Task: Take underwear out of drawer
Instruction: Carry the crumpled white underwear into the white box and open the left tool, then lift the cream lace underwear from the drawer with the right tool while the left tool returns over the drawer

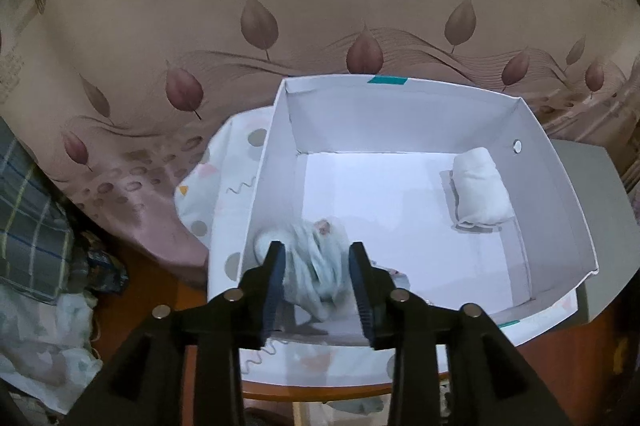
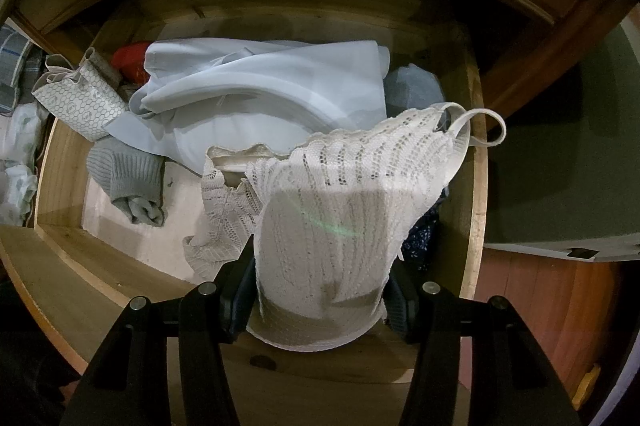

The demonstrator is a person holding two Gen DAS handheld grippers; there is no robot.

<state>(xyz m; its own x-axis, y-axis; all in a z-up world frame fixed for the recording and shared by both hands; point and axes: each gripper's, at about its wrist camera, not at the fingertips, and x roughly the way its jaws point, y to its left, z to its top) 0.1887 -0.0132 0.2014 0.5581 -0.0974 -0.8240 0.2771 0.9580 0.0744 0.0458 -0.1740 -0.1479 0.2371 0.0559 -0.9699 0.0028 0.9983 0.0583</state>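
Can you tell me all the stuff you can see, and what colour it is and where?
White cardboard box: one, on a table by the leaf-print curtain.
Rolled white cloth: one, box's right side.
Pale blue-green garment: one, in the box between the left gripper fingers, blurred.
Wooden drawer: one, brown, open.
White lace underwear: one, held above the drawer by the right gripper.
Grey knit bundle: one, drawer's left.

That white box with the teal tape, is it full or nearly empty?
Nearly empty: the white box holds one rolled white cloth and a pale blue garment; its floor is mostly bare.
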